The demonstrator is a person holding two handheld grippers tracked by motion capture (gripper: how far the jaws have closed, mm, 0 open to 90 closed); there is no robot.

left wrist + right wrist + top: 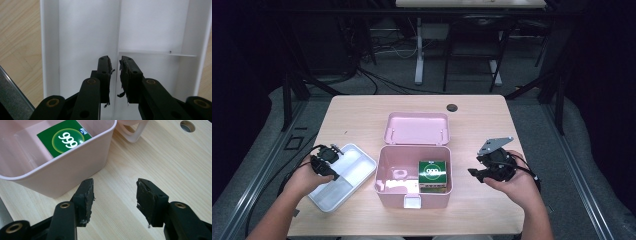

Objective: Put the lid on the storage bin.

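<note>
The left gripper (115,62) is down over the white tray (328,197), which sits on the wooden table (362,112) just left of the pink box (388,195). In the left gripper view its 2 black fingers (103,72) stand on each side of the thin wall that splits the tray into parts. The gap between them is small, and I cannot tell if the pads press on that wall yet.

The right gripper (115,192) is in the person's hand on the right side of the table, well apart from the tray. Its 2 fingers (86,197) are spread wide with only bare table between them, so it holds nothing. It points toward the pink box, near the box wall.

The pink box is open (its lid (417,128) lies back flat behind it). Inside, on the right side, sits a green carton (432,173) with a round white mark on top.
</note>
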